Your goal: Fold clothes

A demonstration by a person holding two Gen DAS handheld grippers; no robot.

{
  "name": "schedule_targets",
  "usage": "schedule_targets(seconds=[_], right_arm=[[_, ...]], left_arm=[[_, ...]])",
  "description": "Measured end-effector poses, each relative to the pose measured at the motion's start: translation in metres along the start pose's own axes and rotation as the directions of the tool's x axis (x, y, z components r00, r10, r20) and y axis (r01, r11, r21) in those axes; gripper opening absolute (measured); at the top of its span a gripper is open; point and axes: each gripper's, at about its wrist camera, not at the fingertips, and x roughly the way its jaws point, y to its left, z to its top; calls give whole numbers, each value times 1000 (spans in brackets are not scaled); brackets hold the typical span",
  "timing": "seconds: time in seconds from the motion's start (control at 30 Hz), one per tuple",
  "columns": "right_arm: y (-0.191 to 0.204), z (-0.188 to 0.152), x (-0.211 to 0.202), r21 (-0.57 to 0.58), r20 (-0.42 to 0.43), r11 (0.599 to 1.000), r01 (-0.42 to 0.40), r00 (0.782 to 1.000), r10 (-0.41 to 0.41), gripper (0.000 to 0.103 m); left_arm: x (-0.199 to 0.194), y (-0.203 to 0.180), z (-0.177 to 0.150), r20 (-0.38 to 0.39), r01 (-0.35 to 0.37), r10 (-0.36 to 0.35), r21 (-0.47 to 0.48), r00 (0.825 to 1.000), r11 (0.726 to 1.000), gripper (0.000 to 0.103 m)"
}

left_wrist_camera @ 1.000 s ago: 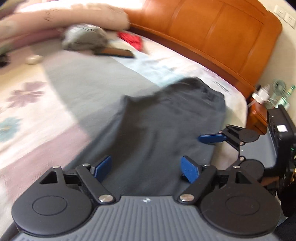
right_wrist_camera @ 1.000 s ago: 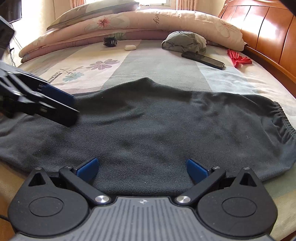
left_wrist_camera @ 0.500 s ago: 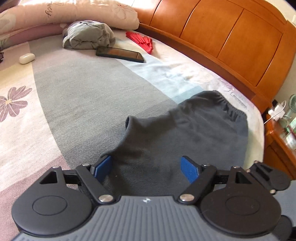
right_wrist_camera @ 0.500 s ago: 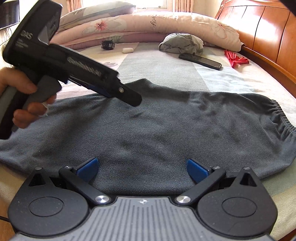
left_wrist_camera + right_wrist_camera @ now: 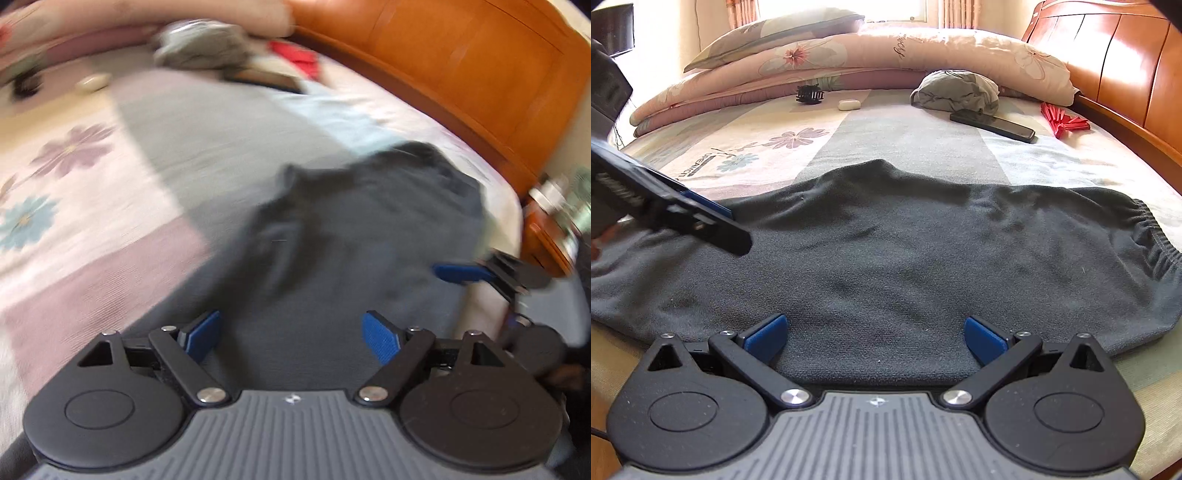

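Bed (image 5: 908, 147) w/ floral-striped sheet fills both cams, wooden headboard (image 5: 1126, 81) on the right side, folded quilt (image 5: 849, 55) and pillow stacked at the far end.

Dark grey pants (image 5: 886, 251) are spread flat across the near edge of the bed. Long axis runs left-right in my right wrist cam, elastic waistband (image 5: 1156, 236) pointing right toward the headboard, the leg end going off frame left. Left cam is motion-blurred, but there the same pants (image 5: 351, 240) run away from the lens, waistband end at the far side.

My right gripper (image 5: 877, 338) sits low at the near hem, blue pads spread wide, fabric lying between them but nothing pinched afaict. Left gripper (image 5: 291, 330) also wide open, holding nothing; in the right cam it hangs just over the left part of the cloth (image 5: 738, 240).

Smaller stuff at the far end: bunched grey-green garment (image 5: 956, 92), black phone (image 5: 993, 125) just beside it, red folded fan (image 5: 1063, 120) near the headboard, white earbud case (image 5: 849, 104), black hair clip (image 5: 809, 95).
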Motion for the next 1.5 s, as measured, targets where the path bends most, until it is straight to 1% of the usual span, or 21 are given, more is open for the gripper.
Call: schedule_targets(seconds=[0.1,0.2,0.3,0.37,0.4,0.47,0.57,0.6,0.67,0.73,0.8,0.9,0.93,1.03,1.1,1.23,1.3,1.4,1.43,1.5], right_arm=[[0,0,1,-2,-1,1000,1,1000,-1,103],[0,0,1,-1,0,1000,3,1000,-3,103],[2,1,0,5,0,1000,14,1000,-14,103],[4,3,-2,11,-4,1000,23,1000,-23,103],[5,4,-4,16,-2,1000,23,1000,-23,103],[11,8,-11,12,27,1000,-2,1000,2,103],[25,13,-20,-30,62,999,-35,997,37,103],[30,14,-20,-44,63,998,-41,997,44,103],[39,14,-16,-62,51,996,-59,997,62,103],[46,11,-10,-72,24,995,-75,997,77,103],[52,5,-4,-85,-11,993,-84,996,83,103],[62,-1,-5,-126,-12,990,-62,998,61,103],[64,1,-8,-123,-4,990,-73,997,73,103],[69,6,-15,-116,19,988,-102,994,105,103],[74,7,-17,-119,27,986,-116,992,120,103],[79,-1,-7,-141,-31,985,-103,995,100,103],[82,-7,-6,-164,-33,982,-90,996,85,103],[85,-11,-7,-186,-26,980,-76,997,72,103],[85,-11,-7,-186,-27,980,-74,997,70,103],[85,-11,-8,-186,-27,980,-70,997,66,103]], left_arm=[[-2,13,5,39,19,-16,-76,999,997,83],[-23,9,10,75,-44,47,-48,996,998,83],[-54,3,7,99,-69,68,5,993,998,84],[-70,-1,-3,94,-108,103,49,990,993,84],[-77,-4,-11,89,-139,132,78,987,987,85],[-85,-11,-31,75,-194,186,132,980,972,85],[-90,-17,-66,49,-249,244,159,968,955,85],[-91,-18,-78,39,-255,252,156,967,954,85],[-92,-14,-99,17,-230,230,103,973,968,85],[-91,-9,-118,4,-231,231,28,973,973,85],[-97,-11,-131,29,-239,239,-1,971,971,85],[-110,-9,-138,32,-233,235,-47,972,971,86],[-114,-7,-139,40,-238,241,-58,970,969,86],[-122,1,-140,60,-277,285,-107,957,955,86],[-124,9,-144,56,-282,293,-146,955,948,86],[-126,14,-153,55,-283,297,-177,953,943,86],[-132,16,-158,58,-287,304,-198,951,937,86],[-150,24,-161,95,-305,333,-228,938,925,86],[-155,28,-162,107,-317,349,-237,931,918,86],[-165,43,-159,119,-358,400,-269,909,894,86]])
